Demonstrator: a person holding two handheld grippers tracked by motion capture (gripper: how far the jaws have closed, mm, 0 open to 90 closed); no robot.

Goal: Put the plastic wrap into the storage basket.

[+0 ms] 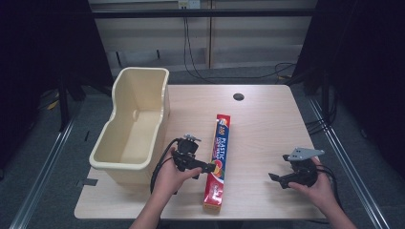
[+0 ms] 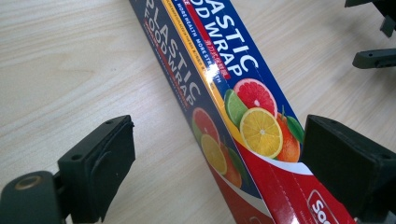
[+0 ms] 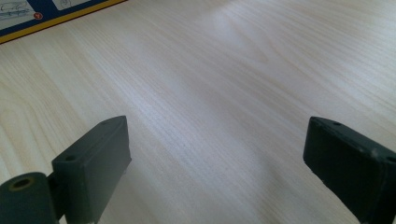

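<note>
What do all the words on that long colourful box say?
"PLASTIC FOOD WRAP": big white letters on the blue top of the plastic wrap box.
"PLASTIC FOOD WRAP": again, greyish, on its dark side face.
"MORE HEALTH": part of the small white line along the yellow stripe; the rest is too small to read.
"Soo": cut-off white letters on the red end.
Small red characters on the yellow stripe: too blurred to read.

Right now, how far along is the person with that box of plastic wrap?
Early on. Nothing looks finished: the box of plastic wrap lies flat on the table, and the cream tub beside it has nothing inside. In hand: the left gripper has its open jaws around the box's fruit-picture end, not yet squeezing. The right gripper waits open over bare wood. Gripping and lifting are left.
</note>
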